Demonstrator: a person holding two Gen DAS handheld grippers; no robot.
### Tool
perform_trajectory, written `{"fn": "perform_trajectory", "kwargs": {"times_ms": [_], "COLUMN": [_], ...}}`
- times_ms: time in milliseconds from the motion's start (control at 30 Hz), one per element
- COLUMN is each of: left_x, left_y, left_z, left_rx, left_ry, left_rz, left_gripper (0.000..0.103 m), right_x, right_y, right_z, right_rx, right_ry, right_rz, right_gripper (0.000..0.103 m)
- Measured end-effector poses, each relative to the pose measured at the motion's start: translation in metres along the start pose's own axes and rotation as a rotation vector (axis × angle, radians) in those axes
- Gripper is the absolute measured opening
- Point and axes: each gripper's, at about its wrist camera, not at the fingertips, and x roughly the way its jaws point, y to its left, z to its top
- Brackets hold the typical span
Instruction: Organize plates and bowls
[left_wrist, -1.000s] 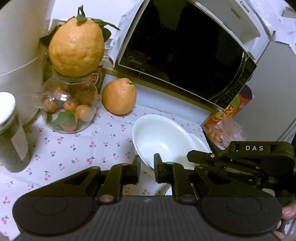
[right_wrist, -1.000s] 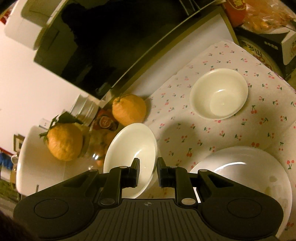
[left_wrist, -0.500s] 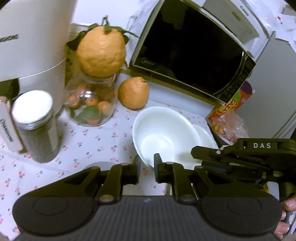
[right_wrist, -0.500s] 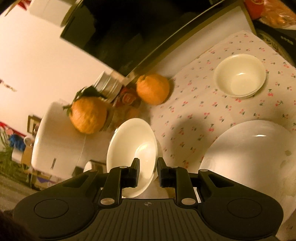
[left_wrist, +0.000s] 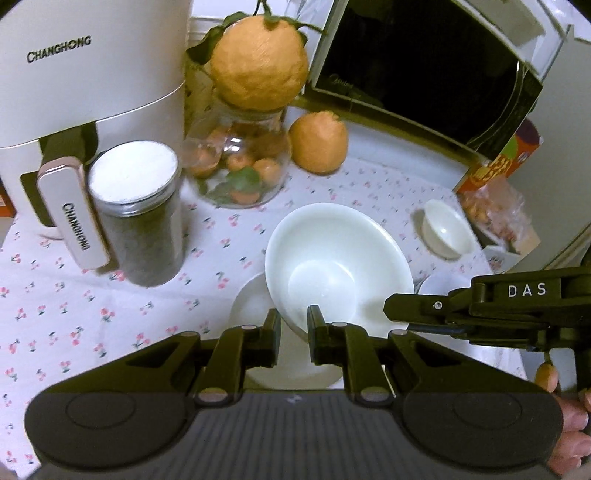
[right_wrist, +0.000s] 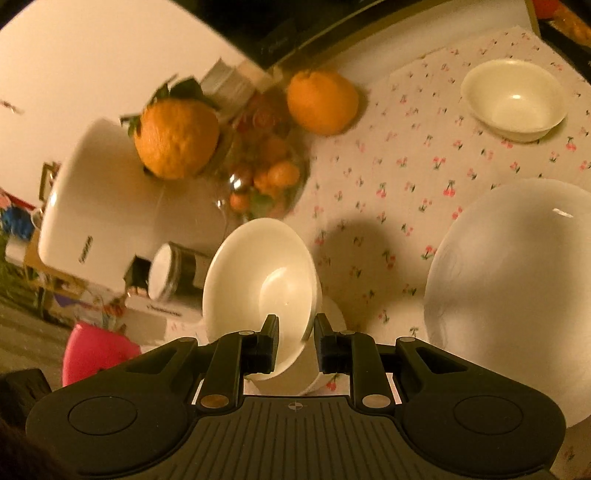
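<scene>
Two grippers, both yours, both clamped on the rim of one large white bowl (left_wrist: 338, 266). Your left gripper (left_wrist: 293, 334) pinches the near rim, with the bowl's wall between its fingers. Your right gripper (right_wrist: 295, 341) pinches the rim of the same bowl (right_wrist: 258, 280), and in the left wrist view it reaches in from the right side (left_wrist: 406, 308). The bowl is tilted and held above the cherry-print cloth (left_wrist: 110, 314).

Under and beside the bowl:
- a white dish (left_wrist: 251, 302), partly hidden beneath it;
- a large white plate (right_wrist: 517, 288), just to its right on the cloth.

Farther out:
- a small white bowl (left_wrist: 445, 230), well apart, near the snack bag (left_wrist: 495, 206);
- a dark jar with a white lid (left_wrist: 138, 210);
- a glass jar of small oranges (left_wrist: 240, 166), a big citrus (left_wrist: 258, 66) sitting on its mouth;
- a second citrus (left_wrist: 319, 142) on the cloth;
- a white appliance (left_wrist: 85, 81);
- a microwave (left_wrist: 424, 66) behind.
</scene>
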Motion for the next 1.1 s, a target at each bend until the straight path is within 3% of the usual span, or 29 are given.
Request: {"fn": "perform_trajectory", "kwargs": {"times_ms": [667,1100], "left_x": [0.014,0.019], "left_y": [0.009,0.009], "left_z": [-0.008,-0.011], "left_rx": [0.055,0.069], "left_ry": [0.144,0.166], "left_rz": [0.087,0.086], "left_gripper": [0.018,0.024], "right_x": [0.030,0.032], "right_y": [0.009,0.008], "right_z": [-0.017,-0.016], "right_rx": [-0.043,-0.039], "right_ry": [0.108,0.118], "right_rz": [-0.059,-0.070], "right_gripper": [0.023,0.024]}}
